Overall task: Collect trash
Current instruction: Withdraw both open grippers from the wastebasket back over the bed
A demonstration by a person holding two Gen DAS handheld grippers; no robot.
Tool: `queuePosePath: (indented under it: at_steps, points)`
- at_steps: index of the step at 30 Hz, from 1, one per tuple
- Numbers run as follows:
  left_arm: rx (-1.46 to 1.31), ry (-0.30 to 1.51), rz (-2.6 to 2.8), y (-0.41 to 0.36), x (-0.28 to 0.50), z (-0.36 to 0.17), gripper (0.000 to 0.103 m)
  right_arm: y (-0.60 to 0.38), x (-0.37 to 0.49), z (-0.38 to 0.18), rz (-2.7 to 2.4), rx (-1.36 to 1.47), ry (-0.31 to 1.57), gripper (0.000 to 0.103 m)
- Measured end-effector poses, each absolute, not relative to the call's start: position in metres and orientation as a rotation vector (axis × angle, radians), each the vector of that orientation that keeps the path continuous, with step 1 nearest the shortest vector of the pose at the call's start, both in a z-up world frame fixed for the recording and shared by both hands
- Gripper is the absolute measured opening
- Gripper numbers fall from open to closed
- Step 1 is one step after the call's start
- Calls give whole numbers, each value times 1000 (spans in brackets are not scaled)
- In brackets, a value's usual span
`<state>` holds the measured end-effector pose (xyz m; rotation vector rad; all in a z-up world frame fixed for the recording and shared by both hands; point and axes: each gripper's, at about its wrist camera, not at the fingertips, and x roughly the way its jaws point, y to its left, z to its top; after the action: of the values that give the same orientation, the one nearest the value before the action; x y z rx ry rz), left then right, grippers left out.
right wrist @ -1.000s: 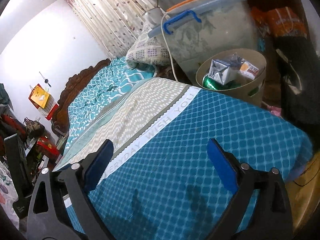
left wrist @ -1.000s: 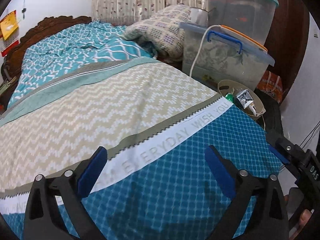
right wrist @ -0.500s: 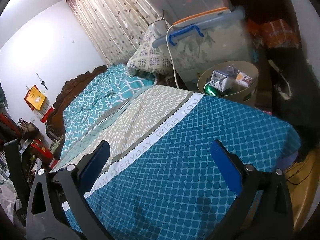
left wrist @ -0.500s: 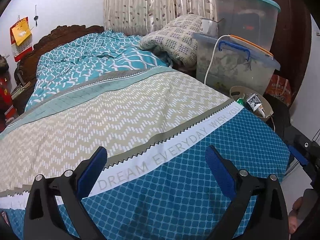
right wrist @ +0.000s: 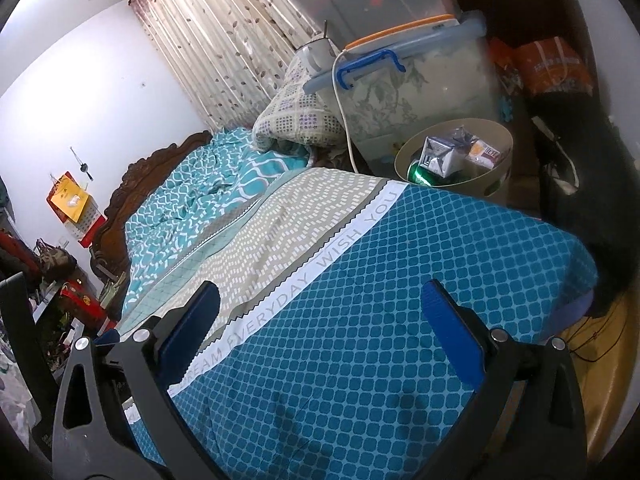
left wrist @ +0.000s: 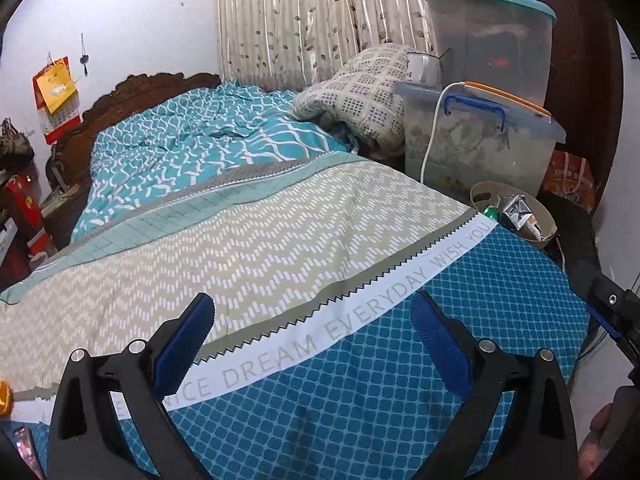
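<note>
Both grippers, left gripper (left wrist: 310, 326) and right gripper (right wrist: 320, 308), hover over the bed (left wrist: 280, 232), jaws released and empty. The bin (right wrist: 496, 178) already holds trash; scan the bedspread carefully before finishing.

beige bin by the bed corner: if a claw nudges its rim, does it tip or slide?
The beige bin looks thin-walled, plastic and light; its visible load, a green can and crumpled cartons, seems light, so it would likely slide. A push at the rim might tip it, as it is fairly tall. The storage box close behind may block it.
</note>
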<state>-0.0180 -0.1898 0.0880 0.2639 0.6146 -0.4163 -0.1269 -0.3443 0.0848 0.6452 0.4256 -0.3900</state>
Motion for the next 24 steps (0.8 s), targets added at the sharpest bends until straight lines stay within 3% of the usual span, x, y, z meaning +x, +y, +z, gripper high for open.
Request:
queuePosePath:
  at_steps: [24]
  points:
    - [314,571,-372,-196,-28,95,94,-346,-128,82,-383,659,423,99]
